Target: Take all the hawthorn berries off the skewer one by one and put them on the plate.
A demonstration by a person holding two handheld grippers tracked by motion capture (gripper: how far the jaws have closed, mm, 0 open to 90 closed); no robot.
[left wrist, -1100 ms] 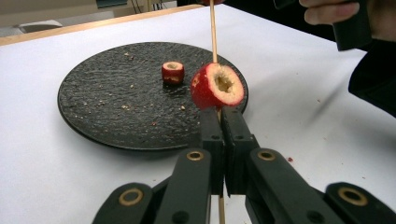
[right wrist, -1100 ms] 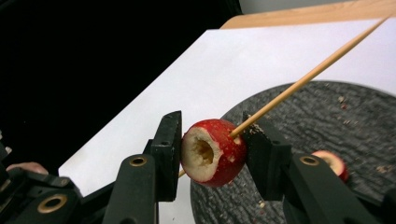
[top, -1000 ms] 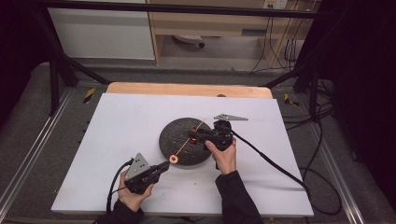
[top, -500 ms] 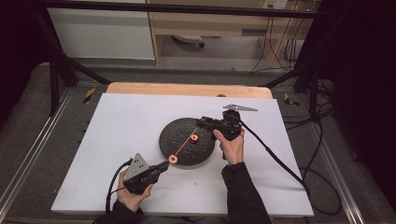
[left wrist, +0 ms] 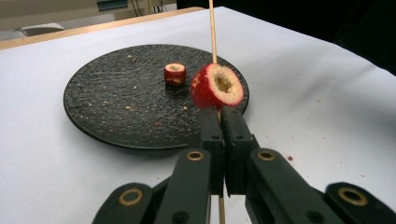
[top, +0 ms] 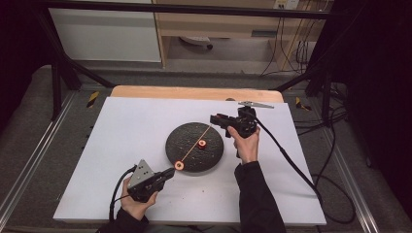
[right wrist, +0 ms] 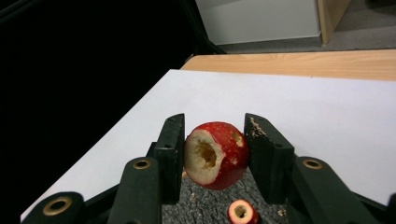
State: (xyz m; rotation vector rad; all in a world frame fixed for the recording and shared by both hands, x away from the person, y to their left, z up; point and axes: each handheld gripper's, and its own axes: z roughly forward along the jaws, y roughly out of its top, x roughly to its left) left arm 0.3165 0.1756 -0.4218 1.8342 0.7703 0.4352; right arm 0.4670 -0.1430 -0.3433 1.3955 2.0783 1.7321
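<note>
Nearest the person, the left gripper (top: 167, 173) sits low over the white table (top: 121, 126), just off the near rim of the plate (top: 187, 141). Its jaws are pressed together on the near end of a thin skewer (left wrist: 213, 28). In the left gripper view, a red fruit (left wrist: 217, 87) with its pale cut face turned to the camera sits threaded on the skewer, right above the jaw tips and over the plate's near edge.

The plate is dark, round and rough-textured, scattered with small crumbs. A small fruit piece (top: 202, 143), red with a hollow centre, lies on it near the middle, apart from the skewer. In the high view the skewer runs slantwise from the left gripper across the plate toward its far right rim.

Beyond the plate's far right rim, the right gripper (top: 216, 119) is held raised. In the right gripper view its jaws are clamped on a second fruit (right wrist: 215, 154), red with a cored, pale cut face, both pads against its sides, above the plate.
</note>
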